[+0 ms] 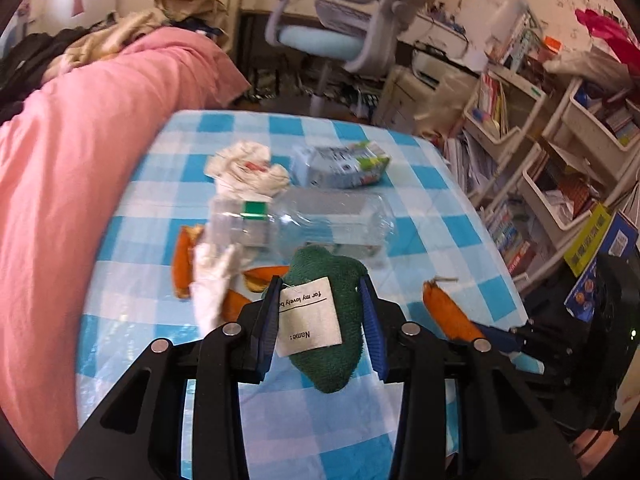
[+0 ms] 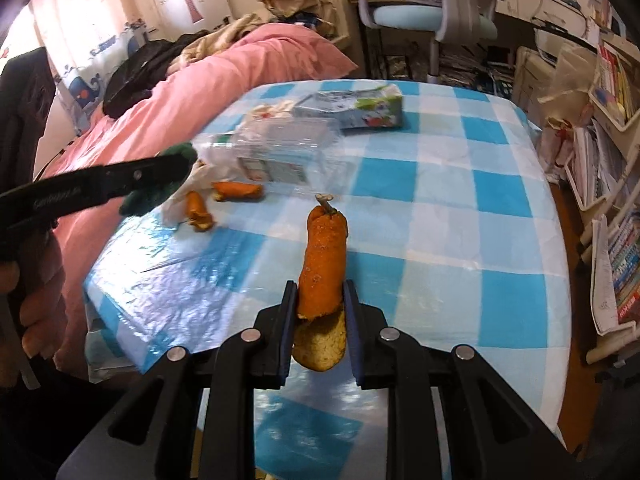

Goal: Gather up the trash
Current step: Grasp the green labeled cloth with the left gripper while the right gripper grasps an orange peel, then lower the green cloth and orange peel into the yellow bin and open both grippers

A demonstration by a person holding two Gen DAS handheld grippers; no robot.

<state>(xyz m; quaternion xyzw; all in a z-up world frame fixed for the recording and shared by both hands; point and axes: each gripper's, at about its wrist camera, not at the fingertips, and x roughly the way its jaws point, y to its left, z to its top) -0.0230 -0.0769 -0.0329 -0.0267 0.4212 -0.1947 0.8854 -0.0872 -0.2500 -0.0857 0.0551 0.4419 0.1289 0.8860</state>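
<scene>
- Nearest to us, our right gripper (image 2: 320,292) is clamped on a long strip of orange peel (image 2: 323,256), its stem end pointing away and its pale inner side hanging down between the fingers; the peel looks lifted clear of the checked tablecloth (image 2: 460,240), so we judge this piece picked up but not yet dropped anywhere.
- Our left gripper (image 1: 320,292) is clenched on a green terry cloth (image 1: 326,320) with a white "Name:" label, held just above the near part of the table; we cannot tell whether it counts as trash or is meant for wiping.
- No bin or bag shows in either view, so we cannot say where the collected items go, nor whether anything has been binned.
- Just beyond the left gripper, several loose peel pieces (image 1: 182,264) lie on the cloth beside a crumpled white tissue (image 1: 214,284); all of these are still to be gathered.
- Further on, a clear plastic bottle (image 1: 320,220) with a green label lies on its side across the middle of the table.
- Behind it sit a wad of crumpled paper (image 1: 248,168) and a flattened drink carton (image 1: 340,164), near each other at the far end.
- By our judgement the job is at an early stage: one peel in hand, the bulk of the litter left on the table.
- Past the table edge are a pink duvet (image 2: 200,92) and a desk chair (image 1: 340,28), neither part of the work.
</scene>
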